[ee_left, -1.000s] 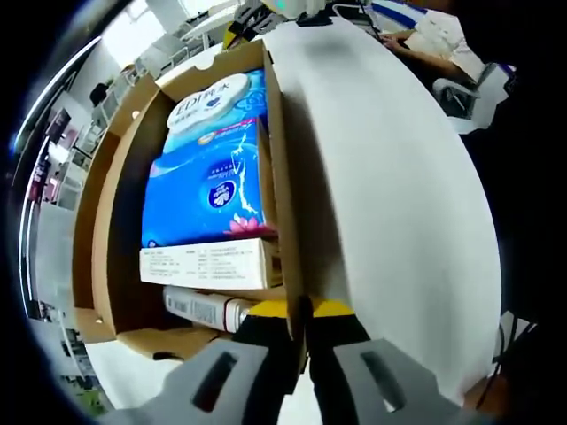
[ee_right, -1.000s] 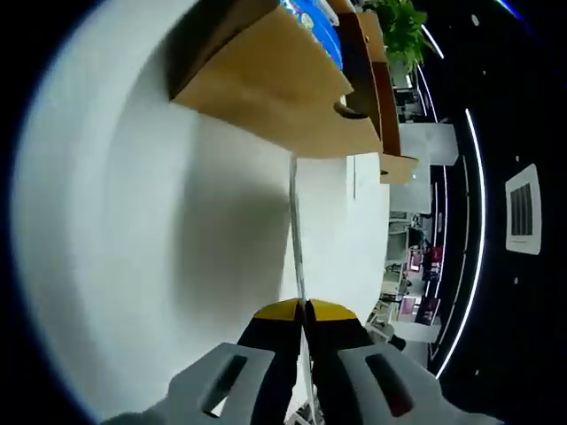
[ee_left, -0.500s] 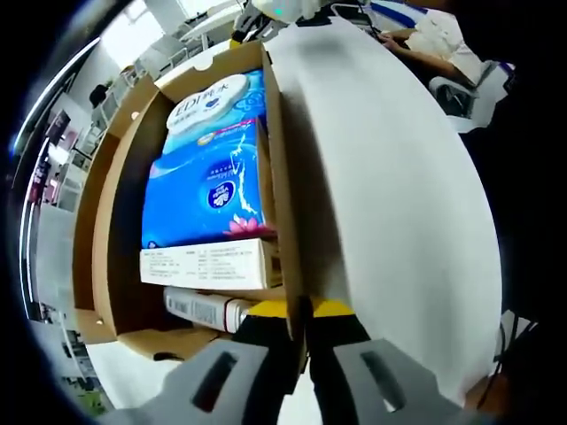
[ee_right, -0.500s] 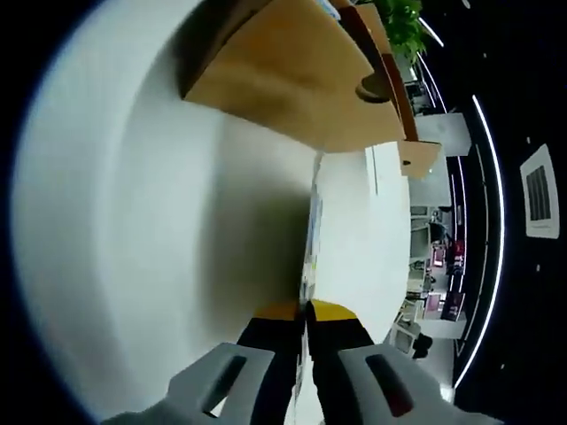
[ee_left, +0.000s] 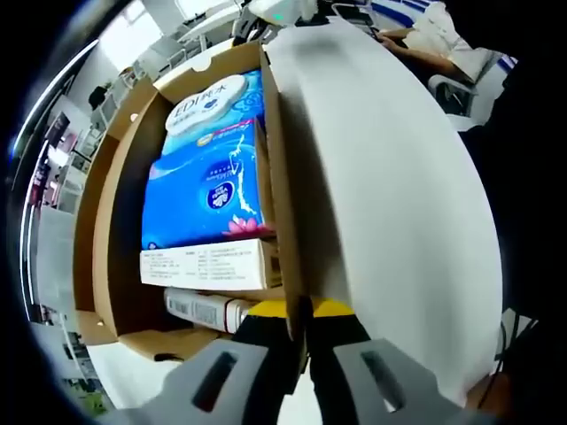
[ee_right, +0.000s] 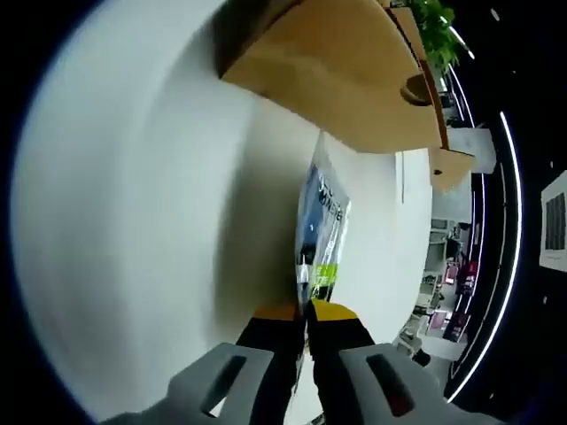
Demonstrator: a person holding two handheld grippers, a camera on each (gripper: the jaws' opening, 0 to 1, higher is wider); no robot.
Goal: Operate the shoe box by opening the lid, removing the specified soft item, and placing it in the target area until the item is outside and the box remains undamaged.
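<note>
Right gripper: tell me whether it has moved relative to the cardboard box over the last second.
Yes. The right gripper, shut on a thin plastic packet, has turned: the cardboard box has slid up and rightward in the right gripper view, and the packet now shows its printed face.

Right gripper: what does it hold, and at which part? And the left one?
The right gripper pinches a thin plastic packet at its near edge. The left gripper clamps the shoe box side wall.

Open office, white counter.
Counter (ee_left: 399,204) matte white; potted plant (ee_right: 440,19) and curved ceiling light strip (ee_right: 503,257) beyond it.
</note>
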